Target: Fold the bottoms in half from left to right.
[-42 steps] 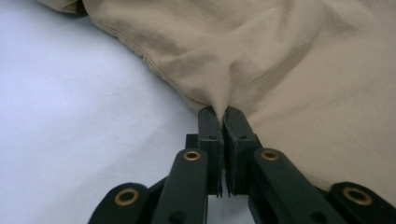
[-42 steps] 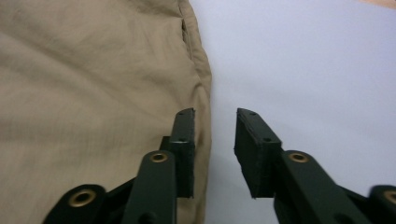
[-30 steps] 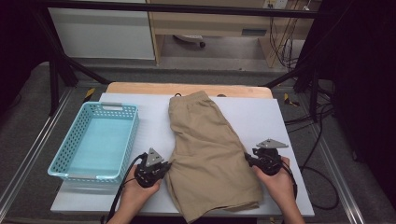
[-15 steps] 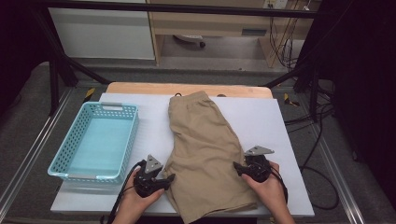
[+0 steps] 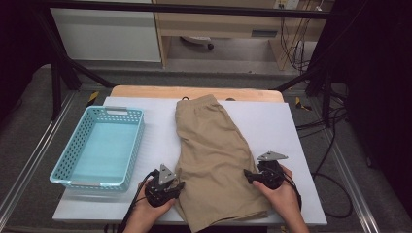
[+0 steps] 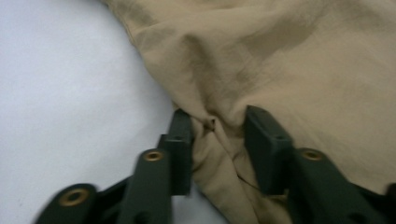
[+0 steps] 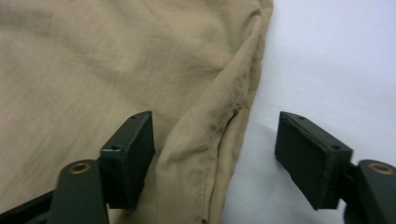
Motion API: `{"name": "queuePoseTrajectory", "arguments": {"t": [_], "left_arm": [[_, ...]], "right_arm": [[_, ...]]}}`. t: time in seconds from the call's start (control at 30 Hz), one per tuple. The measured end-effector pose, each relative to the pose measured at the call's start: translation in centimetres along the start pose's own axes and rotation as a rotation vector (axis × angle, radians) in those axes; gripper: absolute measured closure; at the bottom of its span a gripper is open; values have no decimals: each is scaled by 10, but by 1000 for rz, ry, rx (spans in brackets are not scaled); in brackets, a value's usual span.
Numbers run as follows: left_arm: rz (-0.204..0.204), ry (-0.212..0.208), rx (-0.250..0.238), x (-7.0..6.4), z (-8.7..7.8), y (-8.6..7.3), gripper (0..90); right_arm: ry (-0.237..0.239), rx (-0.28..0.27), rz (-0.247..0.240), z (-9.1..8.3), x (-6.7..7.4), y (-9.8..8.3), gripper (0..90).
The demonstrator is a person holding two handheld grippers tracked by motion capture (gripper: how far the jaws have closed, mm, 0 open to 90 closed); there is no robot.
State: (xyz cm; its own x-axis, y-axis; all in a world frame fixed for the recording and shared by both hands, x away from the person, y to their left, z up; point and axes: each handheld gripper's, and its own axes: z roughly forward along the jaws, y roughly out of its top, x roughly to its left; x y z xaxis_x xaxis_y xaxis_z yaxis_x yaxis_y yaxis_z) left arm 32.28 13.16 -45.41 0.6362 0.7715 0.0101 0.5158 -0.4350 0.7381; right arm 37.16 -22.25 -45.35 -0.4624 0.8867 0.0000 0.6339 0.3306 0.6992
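High view: white table top (image 5: pixel 145 145) on a wooden bench, dark floor and cables around. Tan shorts (image 5: pixel 214 145) lie flat mid-table, waistband far, hems near. Perforated teal basket (image 5: pixel 99 145) sits to the left, apart from the cloth. Left gripper (image 5: pixel 180 185) is at the shorts' near-left edge, right gripper (image 5: pixel 247 174) at the near-right edge.

Left gripper view: jaws have just been closing and now pinch a bunched fold of the shorts (image 6: pixel 280 70) at the side seam; cloth puckers between the pads.

Right gripper view: jaws have just been opening and stand spread, straddling the hemmed edge (image 7: pixel 229 140) without pressing it.

Judgement: thin woven cotton, light, limp, matte, lightly creased, not slippery. It will drape and sag; best taken at the doubled seam edges.
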Motion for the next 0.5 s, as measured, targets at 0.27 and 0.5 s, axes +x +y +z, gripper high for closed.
{"name": "queuePoseTrajectory", "arguments": {"t": [0.27, 0.5], "left_arm": [[10, -10, -8, 4, 0, 0, 841], [-6, -24, 0, 17, -4, 3, 868]], "right_arm": [[32, -10, -21, -2, 1, 0, 490], [48, -8, -46, -4, 3, 0, 591]]}}
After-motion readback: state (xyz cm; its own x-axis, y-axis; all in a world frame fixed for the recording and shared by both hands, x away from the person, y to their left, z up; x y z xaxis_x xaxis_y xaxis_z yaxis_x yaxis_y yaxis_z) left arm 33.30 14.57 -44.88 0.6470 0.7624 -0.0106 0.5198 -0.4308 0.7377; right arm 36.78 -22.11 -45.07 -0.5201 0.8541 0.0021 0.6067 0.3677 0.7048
